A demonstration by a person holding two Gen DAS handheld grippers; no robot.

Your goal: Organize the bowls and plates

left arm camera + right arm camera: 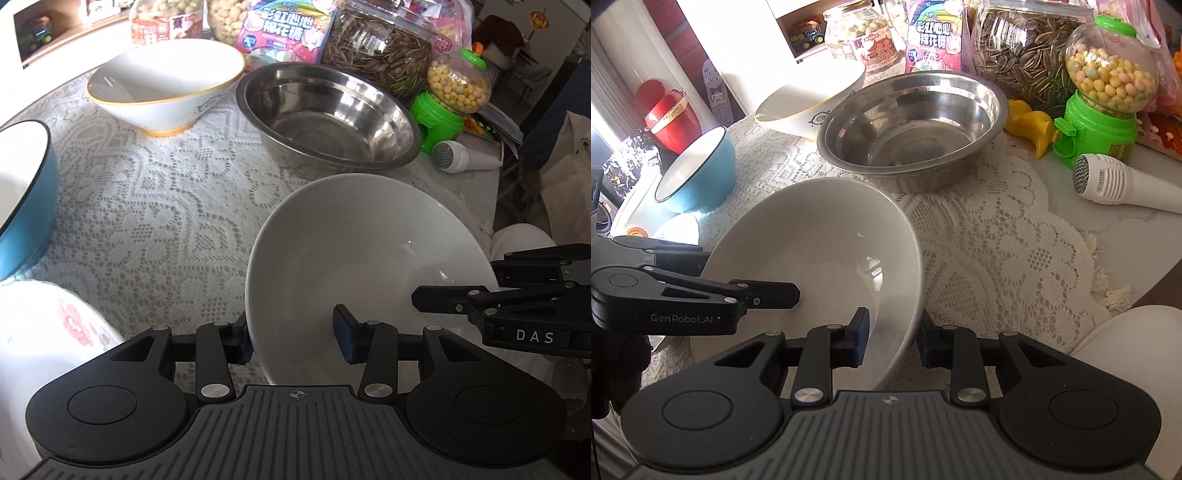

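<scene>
A plain white bowl [369,243] [812,251] sits tipped over the lace cloth, near the table's front. My right gripper [892,338] is shut on its right rim, one pad inside and one outside; it shows in the left wrist view as the right gripper [461,284]. My left gripper [294,341] straddles the opposite rim with its jaws wide, the inner pad standing off the wall; it shows in the right wrist view as the left gripper [753,273]. Behind stand a steel bowl [332,114] [912,125] and a yellow-rimmed white bowl [162,85] [809,99].
A blue bowl [33,206] [701,173] and a flowered dish [55,332] lie to the left. Snack jars and bags line the back. A green candy dispenser [1100,110] and a white microphone [1115,184] sit at right, by the table edge. A person's white-clad knee [1137,350] is near.
</scene>
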